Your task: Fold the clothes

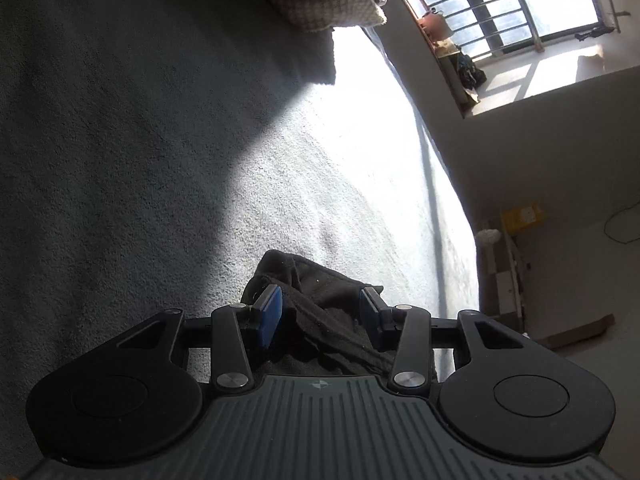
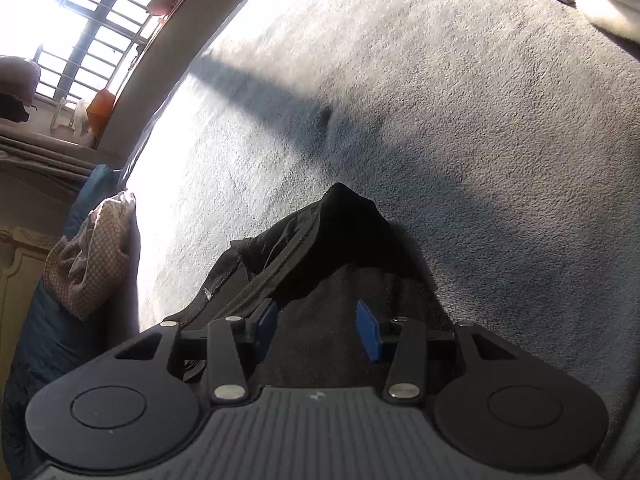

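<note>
Here, rumpled black garment [image 2: 320, 264] on nubbly grey carpet [image 2: 480, 120], perhaps fleece.

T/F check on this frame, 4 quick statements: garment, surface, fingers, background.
1. The dark garment lies on a grey carpet-like surface. True.
2. The left gripper has its fingers pressed together with nothing between them. False: they stand apart, with dark cloth between them.
3. A checked cloth lies at the left edge of the right wrist view. True.
4. The window is covered by a drawn curtain. False: it is uncovered, barred, and bright light comes through.
</note>
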A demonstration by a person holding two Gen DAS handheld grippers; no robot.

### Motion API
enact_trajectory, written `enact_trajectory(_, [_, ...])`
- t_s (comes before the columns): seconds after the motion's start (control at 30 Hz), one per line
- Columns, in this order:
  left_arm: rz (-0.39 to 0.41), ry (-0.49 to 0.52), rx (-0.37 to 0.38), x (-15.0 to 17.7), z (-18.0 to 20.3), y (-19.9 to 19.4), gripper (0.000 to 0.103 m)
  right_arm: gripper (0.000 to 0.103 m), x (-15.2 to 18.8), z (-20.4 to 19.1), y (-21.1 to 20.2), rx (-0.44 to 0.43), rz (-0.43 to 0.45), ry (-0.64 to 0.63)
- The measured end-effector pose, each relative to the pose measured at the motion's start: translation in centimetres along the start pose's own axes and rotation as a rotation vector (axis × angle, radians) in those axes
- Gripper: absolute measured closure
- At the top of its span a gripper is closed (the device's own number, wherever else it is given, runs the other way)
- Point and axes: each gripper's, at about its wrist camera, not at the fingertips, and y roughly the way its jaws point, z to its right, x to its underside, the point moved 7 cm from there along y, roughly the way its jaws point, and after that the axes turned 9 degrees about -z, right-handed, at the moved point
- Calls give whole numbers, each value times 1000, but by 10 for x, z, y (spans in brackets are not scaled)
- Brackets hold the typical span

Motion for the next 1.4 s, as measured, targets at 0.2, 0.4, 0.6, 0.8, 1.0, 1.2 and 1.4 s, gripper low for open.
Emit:
enact_trajectory(0.2, [-4, -1, 2, -3, -1, -3, 60, 56, -2, -1, 1, -9, 0, 1])
enact_trajectory(0.4, [-15, -28, -8, -6, -10, -6, 60, 56, -5, 9, 5, -13, -6, 37])
enact_trajectory(0.6, [-64, -62, -24, -5, -14, 6, 60, 55, -1, 12, 9, -15, -14, 50])
enact_trajectory(0.8, [-106, -63, -9, -3, -10, 14, 60, 55, 0, 12, 8, -10, -13, 49])
enact_trajectory(1.0, [-108, -68, 2, -5, -9, 17, 60, 55, -1, 13, 8, -10, -12, 54])
enact_trajectory(1.2, [-123, -82, -31, -5, -15, 26, 61, 55, -6, 14, 10, -10, 1, 63])
enact_trajectory(1.4, [-128, -63, -52, -5, -14, 30, 64, 55, -31, 11, 4, -33, 46, 79])
